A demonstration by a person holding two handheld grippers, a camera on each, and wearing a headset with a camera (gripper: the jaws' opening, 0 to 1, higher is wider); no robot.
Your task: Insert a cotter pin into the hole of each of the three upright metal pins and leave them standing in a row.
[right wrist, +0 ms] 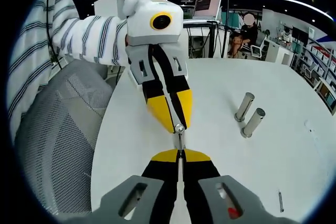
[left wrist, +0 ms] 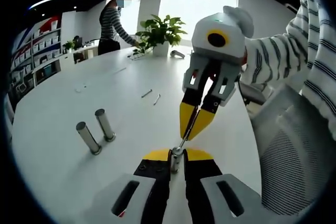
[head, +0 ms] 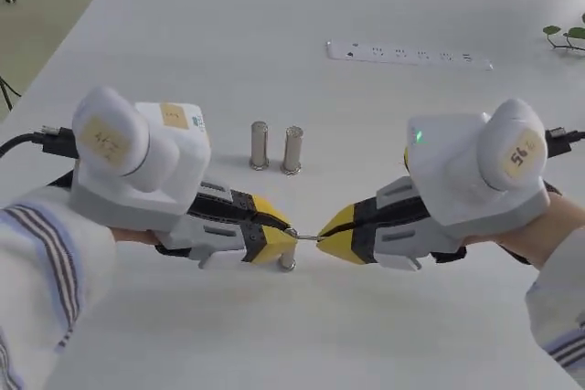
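White tabletop [head: 274, 15], silver-grey metal pins [head: 260, 145], silver cotter pin [head: 307, 237], left gripper [head: 286, 233] and right gripper [head: 324, 237] white-grey bodies with black jaws tipped yellow, sleeve [head: 37, 253] white with dark stripes, white power strip [head: 407, 54], green plant leaves [head: 567, 34].

Two pins [head: 260, 145] behind third pin [head: 287, 262]

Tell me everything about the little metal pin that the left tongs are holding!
The metal pin is a short, shiny silver cylinder, steel by its look. It stands upright, squeezed between the yellow tips of the left tongs, so most of its body is hidden. Its foot pokes out beneath them and seems to rest on the white table. At its top, a thin wire cotter pin, held by the right tongs, meets it from the side; whether it is through the hole is too small to tell.
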